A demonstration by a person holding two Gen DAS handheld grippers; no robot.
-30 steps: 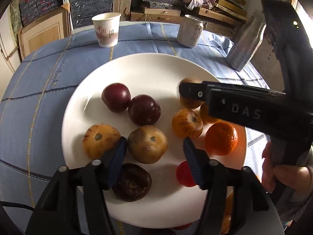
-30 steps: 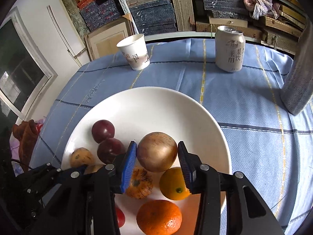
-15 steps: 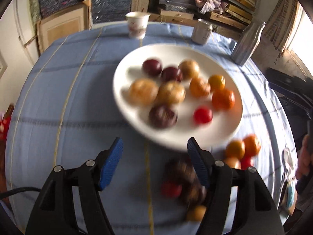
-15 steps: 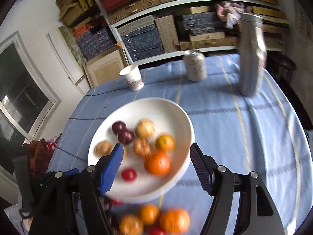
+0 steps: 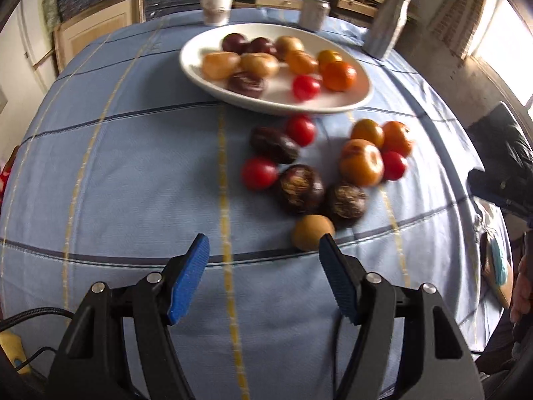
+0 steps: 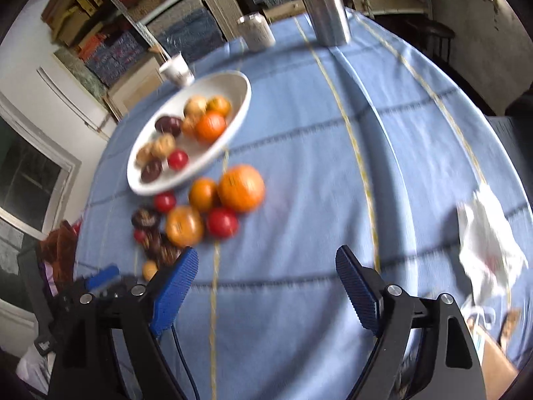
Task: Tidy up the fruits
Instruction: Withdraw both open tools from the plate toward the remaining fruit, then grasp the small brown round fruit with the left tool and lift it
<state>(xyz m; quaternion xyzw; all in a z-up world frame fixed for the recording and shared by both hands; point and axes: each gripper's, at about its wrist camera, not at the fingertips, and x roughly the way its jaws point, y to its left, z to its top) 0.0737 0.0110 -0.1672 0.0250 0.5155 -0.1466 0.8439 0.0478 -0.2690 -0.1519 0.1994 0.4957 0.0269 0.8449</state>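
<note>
Both claws are spread wide with nothing in them, hovering over the blue cloth (image 5: 133, 173). Left claw (image 5: 263, 253) has a small tan fruit (image 5: 311, 231) just ahead of its right finger (image 5: 336, 280), close to touching but I can't tell if it does. Right past that fruit sits the loose pile: two dark fruits (image 5: 299, 188) side by side, a red one (image 5: 259, 173) to their left, an orange one (image 5: 361, 163) further right with more red and orange behind it. The white plate (image 5: 333, 103) lies beyond the pile, loaded with about nine fruits.

Right claw (image 6: 263, 270) is well apart from all of it. The pile is ahead and off to its left, big orange (image 6: 241, 188) nearest the middle, plate (image 6: 240, 106) further up-left. A white bag (image 6: 489, 240) lies off to its right. The left claw's blue pad (image 6: 101, 275) shows by its left finger (image 6: 176, 290). Everything's a bit motion-blurred.
</note>
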